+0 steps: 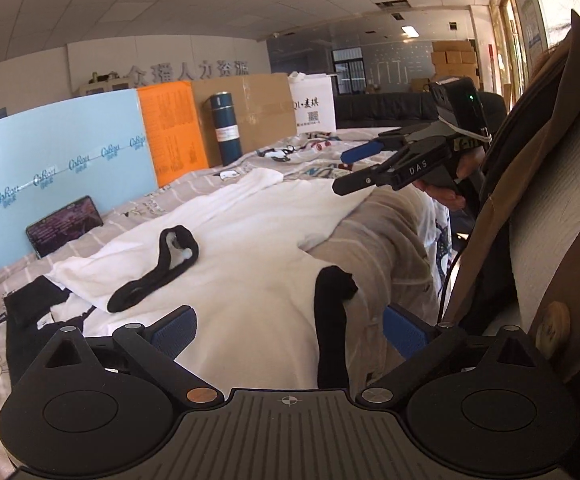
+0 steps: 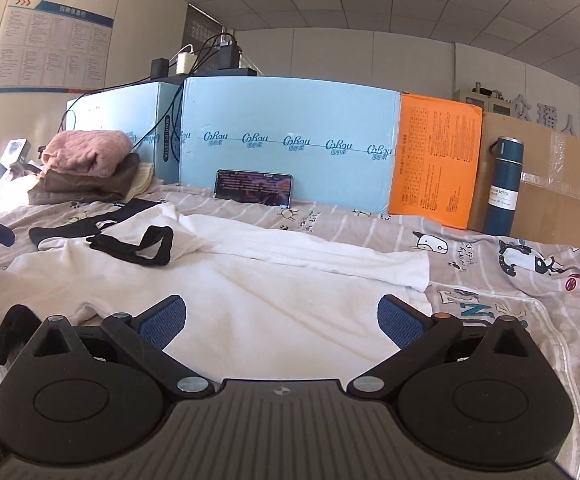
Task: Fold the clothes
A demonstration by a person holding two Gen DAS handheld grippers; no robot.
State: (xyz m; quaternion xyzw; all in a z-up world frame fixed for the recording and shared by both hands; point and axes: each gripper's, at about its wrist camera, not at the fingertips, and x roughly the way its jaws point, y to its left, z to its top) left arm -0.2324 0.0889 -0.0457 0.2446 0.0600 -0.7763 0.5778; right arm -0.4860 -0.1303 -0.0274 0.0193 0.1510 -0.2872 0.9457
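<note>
A white top [image 1: 249,248] with black trim lies spread on the striped grey bed sheet [image 1: 378,216]. Its black collar [image 1: 161,268] sits left of centre, and a black cuff [image 1: 332,320] hangs at the bed's near edge. My left gripper [image 1: 290,330] is open just above the white cloth, the cuff lying between its blue pads [image 1: 173,330] untouched. Held in a hand, my right gripper [image 1: 354,168] hovers open over the far right of the garment. In the right wrist view the right gripper [image 2: 283,322] is open over the white top [image 2: 269,288], nothing gripped; the collar [image 2: 145,246] lies far left.
A stack of folded clothes with a pink one on top [image 2: 85,156] sits at the back left. A phone [image 2: 253,192] leans on light blue boards [image 2: 290,140]. A dark blue bottle [image 2: 504,188], an orange box [image 2: 434,164] and cardboard line the back. A person's jacket [image 1: 550,240] fills the right.
</note>
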